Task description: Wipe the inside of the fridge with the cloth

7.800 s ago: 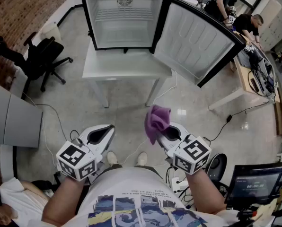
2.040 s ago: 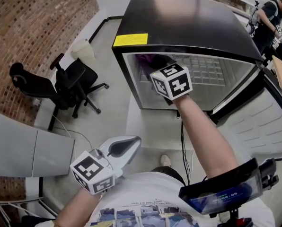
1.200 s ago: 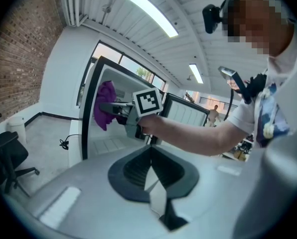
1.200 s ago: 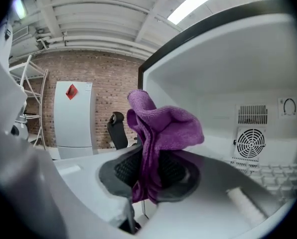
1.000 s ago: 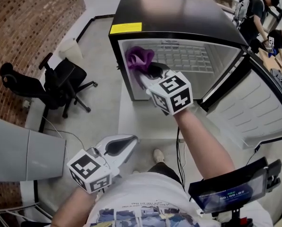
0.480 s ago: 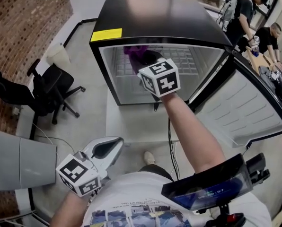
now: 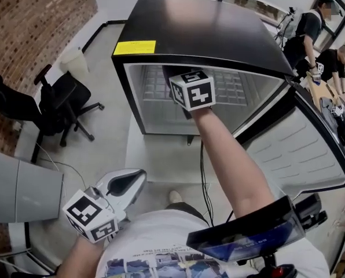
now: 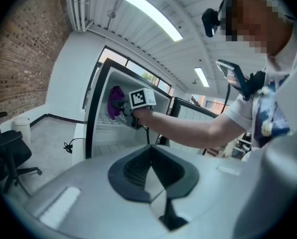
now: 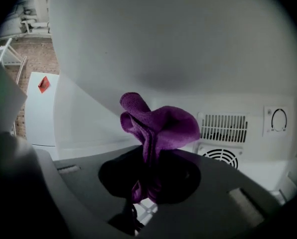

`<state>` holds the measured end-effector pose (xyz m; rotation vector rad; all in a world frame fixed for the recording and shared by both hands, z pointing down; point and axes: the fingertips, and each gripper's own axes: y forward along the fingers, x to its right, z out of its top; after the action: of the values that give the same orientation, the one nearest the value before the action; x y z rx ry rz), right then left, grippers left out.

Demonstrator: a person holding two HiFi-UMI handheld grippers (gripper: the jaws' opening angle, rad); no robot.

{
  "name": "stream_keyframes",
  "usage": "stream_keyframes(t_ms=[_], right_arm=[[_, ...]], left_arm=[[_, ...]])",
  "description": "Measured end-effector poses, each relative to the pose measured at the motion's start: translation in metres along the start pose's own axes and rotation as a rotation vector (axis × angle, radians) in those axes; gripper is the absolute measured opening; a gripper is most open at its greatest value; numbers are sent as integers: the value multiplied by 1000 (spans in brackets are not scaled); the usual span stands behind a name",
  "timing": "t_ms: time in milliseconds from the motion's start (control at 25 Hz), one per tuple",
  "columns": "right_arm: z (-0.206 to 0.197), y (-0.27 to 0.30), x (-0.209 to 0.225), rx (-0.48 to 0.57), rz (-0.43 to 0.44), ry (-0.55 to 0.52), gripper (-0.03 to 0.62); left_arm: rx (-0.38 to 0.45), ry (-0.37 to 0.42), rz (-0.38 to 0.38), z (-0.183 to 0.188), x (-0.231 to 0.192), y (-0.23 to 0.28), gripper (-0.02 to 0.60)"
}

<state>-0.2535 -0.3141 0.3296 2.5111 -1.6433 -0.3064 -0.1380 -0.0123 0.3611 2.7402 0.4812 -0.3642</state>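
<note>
In the head view the right gripper (image 7: 179, 77) reaches into the open fridge (image 7: 207, 28), left of the opening's middle and close under its top edge, while the left gripper (image 7: 135, 178) hangs low near the person's waist. In the left gripper view its jaws are pressed together on nothing, and the purple cloth (image 8: 114, 102) shows inside the fridge. In the right gripper view the jaws clamp the bunched cloth, held up before the back wall's vent grille (image 9: 223, 128).

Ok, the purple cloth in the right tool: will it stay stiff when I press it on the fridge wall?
Probably floppy: the cloth bunches in soft folds above the right tool, so it should flatten against the back wall. It looks light and fuzzy, likely dragging rather than sliding. Held by a narrow pinch, it might tug loose.
</note>
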Motion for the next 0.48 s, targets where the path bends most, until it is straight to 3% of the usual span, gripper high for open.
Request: stream_keyframes(t_ms=[480], right_arm=[[-13,-1,54,-38,-108,3,69]], left_arm=[[4,-23,7,3,-8,15,6]])
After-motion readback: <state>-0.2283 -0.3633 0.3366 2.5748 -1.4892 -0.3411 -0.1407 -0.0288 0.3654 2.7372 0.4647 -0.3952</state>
